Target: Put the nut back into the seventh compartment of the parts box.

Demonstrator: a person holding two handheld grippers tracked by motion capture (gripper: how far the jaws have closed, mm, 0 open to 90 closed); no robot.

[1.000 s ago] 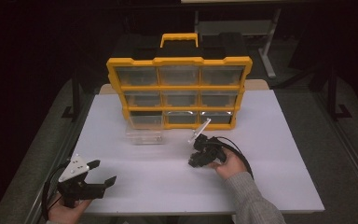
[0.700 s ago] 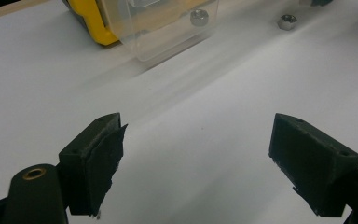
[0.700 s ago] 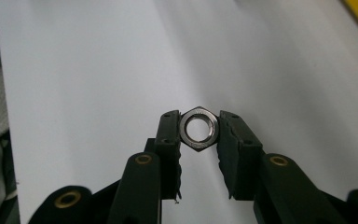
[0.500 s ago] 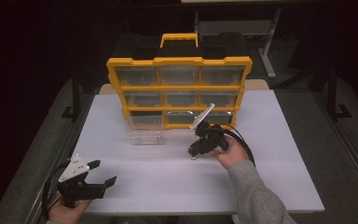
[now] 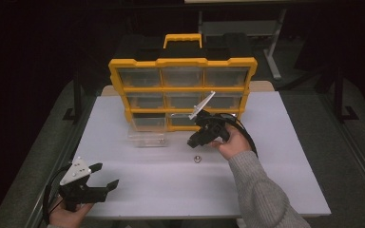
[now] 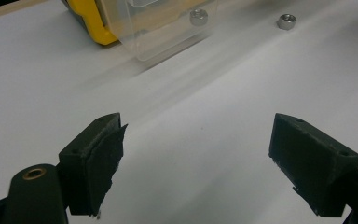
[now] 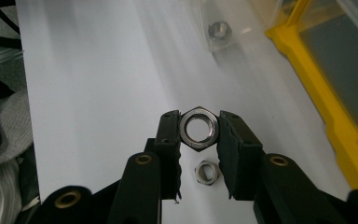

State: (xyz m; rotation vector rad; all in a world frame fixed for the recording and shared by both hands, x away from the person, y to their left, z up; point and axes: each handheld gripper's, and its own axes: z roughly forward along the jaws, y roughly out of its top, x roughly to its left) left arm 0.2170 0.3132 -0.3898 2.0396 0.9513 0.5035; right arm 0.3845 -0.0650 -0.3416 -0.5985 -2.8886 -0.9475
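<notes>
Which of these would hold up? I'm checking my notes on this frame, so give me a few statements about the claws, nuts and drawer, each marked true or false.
1. The right claw grips a hex nut between its jaws. True.
2. The left claw holds a nut. False: its jaws stand wide apart with nothing between them.
3. A second loose nut lies on the white table. True.
4. The clear drawer pulled out in front of the yellow organizer is empty. False: a nut lies in it.
5. The left claw touches the organizer. False: it sits near the table's front edge, well apart.
</notes>
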